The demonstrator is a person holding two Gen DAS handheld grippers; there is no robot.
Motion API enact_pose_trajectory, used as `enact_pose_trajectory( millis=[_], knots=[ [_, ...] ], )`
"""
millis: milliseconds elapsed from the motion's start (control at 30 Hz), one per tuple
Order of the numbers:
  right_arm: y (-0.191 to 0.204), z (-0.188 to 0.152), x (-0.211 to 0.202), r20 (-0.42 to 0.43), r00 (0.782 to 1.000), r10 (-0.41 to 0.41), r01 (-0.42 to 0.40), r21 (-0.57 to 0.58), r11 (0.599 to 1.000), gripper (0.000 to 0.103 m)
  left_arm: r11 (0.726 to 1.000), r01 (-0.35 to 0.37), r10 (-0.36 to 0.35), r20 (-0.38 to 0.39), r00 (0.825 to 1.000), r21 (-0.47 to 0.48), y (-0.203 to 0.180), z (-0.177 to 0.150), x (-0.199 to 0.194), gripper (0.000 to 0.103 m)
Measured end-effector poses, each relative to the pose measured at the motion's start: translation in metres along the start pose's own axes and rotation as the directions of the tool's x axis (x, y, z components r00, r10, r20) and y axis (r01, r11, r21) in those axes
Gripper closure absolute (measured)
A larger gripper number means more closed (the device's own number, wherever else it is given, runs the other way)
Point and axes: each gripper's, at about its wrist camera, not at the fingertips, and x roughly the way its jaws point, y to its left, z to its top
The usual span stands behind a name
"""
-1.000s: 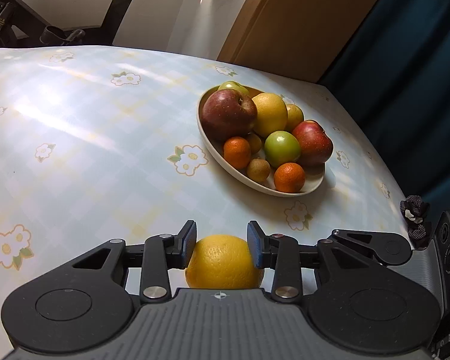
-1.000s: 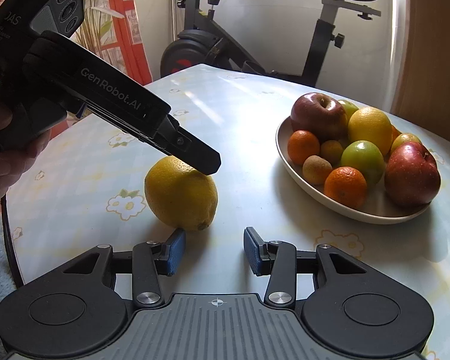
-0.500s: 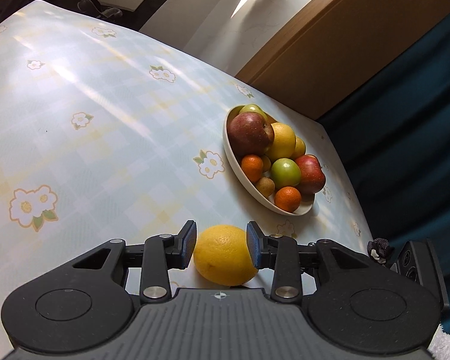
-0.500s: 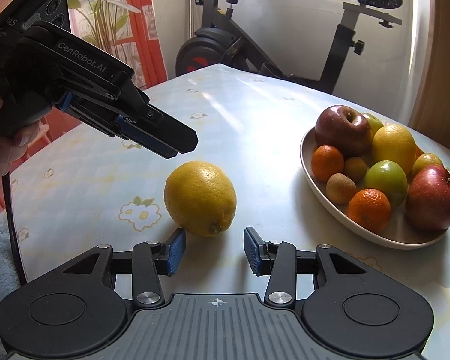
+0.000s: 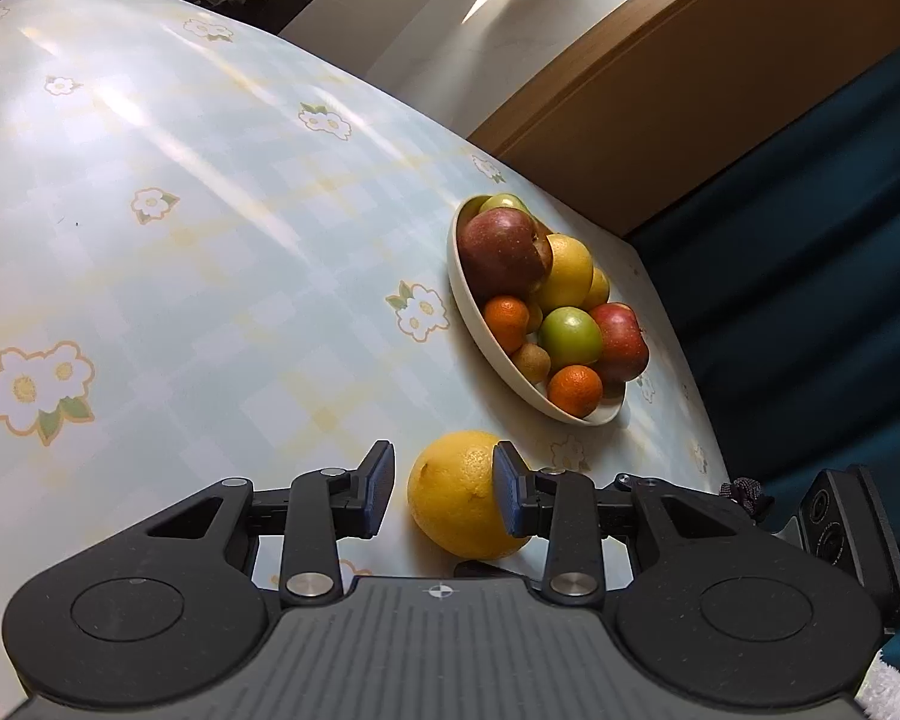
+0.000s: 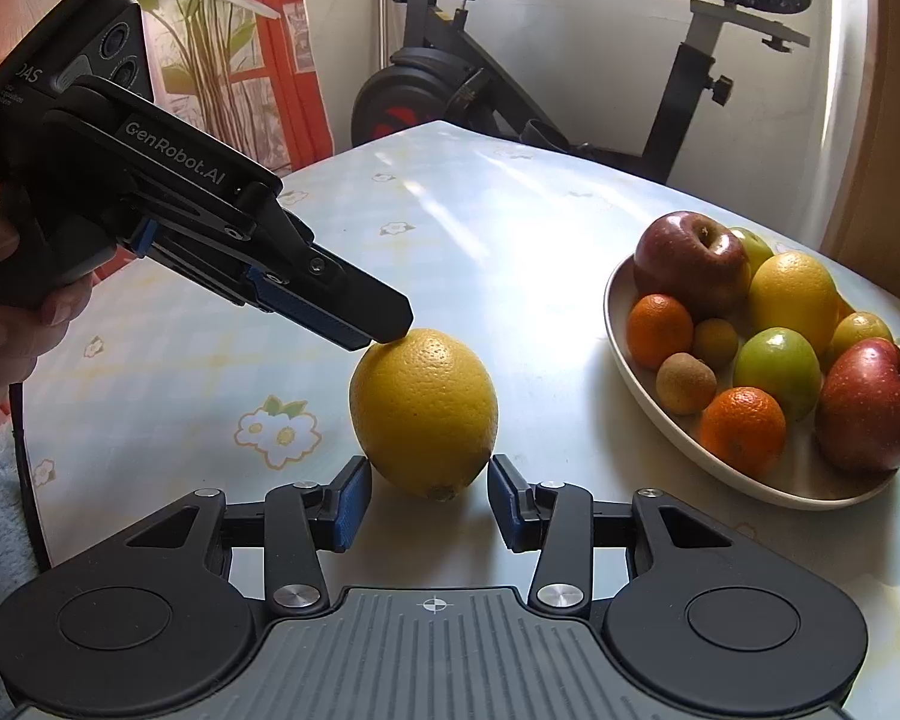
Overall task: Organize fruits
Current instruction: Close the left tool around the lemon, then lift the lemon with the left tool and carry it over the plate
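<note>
lemon [image 6: 424,411]: loose yellow citrus, stands alone on the table [image 6: 510,228], near the bowl [image 6: 621,324] but apart from it, not in it
lemon, left view: same fruit [image 5: 459,495], sits between the left gripper's fingers, off toward the right pad
left gripper [image 5: 441,495]: jaws apart, gap shows between the left pad and the peel; right pad overlaps the fruit's edge, contact there cannot be told; not a clamp
left gripper, right view: its body [image 6: 354,312] angles down from upper left, tip at the top of the lemon, looks like touching
right gripper [image 6: 429,501]: jaws apart, holds nothing, fingertips just in front of the lemon, one on each side of its base
hand [image 6: 6,312]: a person's fingers wrap the left gripper's handle
step: likely the pick of the last stray fruit, grip not yet made
next move: judged, centre the lemon between one gripper's pads, close on it, lift, carry to the bowl; bowl is heaped, so a free spot needs picking
risk: round fruit on slick cloth, may roll if nudged by one pad
count, lemons on table: 1
count, bowl: 1
count, red apples [image 6: 690,264]: 2
count, green apples: 1 clear, 1 more half hidden at the back
count, small oranges [image 6: 660,330]: 2
count, kiwis [image 6: 686,383]: 1
count, big yellow citrus in bowl: 1
count, other small yellowish fruit: 2 in view, kind unclear
background: exercise bike [image 6: 570,78] behind the table
</note>
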Motion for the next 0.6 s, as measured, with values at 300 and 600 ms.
enact_pose_trajectory(
  millis=[300,600],
  knots=[
    [-0.006,-0.002,0.000,0.000,1.000,0.001,-0.001,0.028,1.000,0.063,0.999,0.045,-0.045,-0.019,0.999,0.011,-0.010,0.000,0.014,0.064],
    [-0.018,-0.007,-0.011,0.050,0.998,-0.023,0.019,0.072,0.997,0.064,0.998,0.020,-0.019,-0.009,1.000,0.056,-0.028,0.005,0.022,0.065]
  ],
)
